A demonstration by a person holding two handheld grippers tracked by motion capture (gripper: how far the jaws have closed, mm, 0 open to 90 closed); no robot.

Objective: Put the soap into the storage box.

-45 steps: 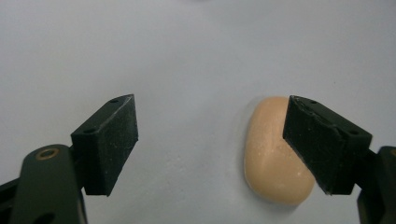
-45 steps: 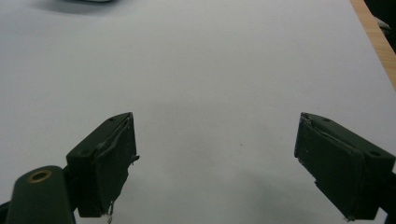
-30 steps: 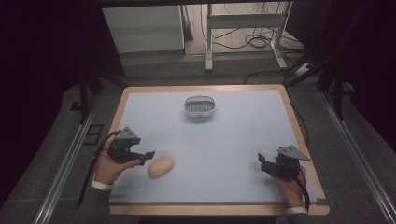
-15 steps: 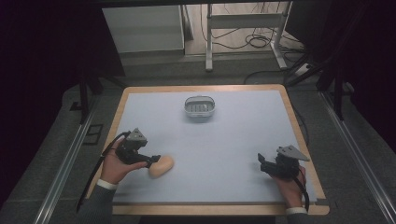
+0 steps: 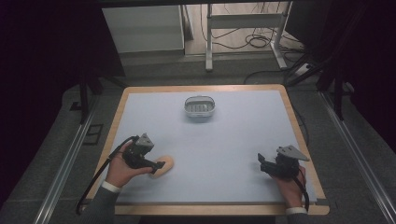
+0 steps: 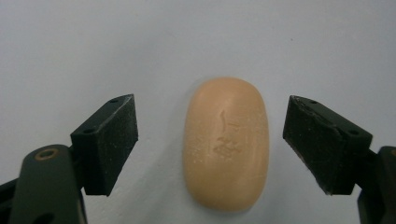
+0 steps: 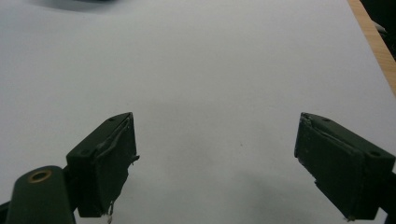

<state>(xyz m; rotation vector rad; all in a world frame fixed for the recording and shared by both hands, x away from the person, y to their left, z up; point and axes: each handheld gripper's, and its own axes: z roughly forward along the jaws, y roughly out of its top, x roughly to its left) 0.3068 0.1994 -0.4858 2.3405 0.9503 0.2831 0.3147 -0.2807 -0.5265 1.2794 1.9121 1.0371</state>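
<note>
Where grippers [image 5: 159, 164] gape: 1 soap [image 6: 226, 142], 1 dish [image 5: 199, 107].

The high view sits above the person's edge of the table [image 5: 243, 140], looking forward and down, far enough back to catch the whole top plus the floor beyond. The left gripper view rides really close, staring almost straight down at the soap bar [image 6: 226, 142], which the high view also catches at the near left [image 5: 164, 164]. The right gripper view is low, looking across bare tabletop [image 7: 210, 70] toward the wooden edge [image 7: 376, 44].
</note>
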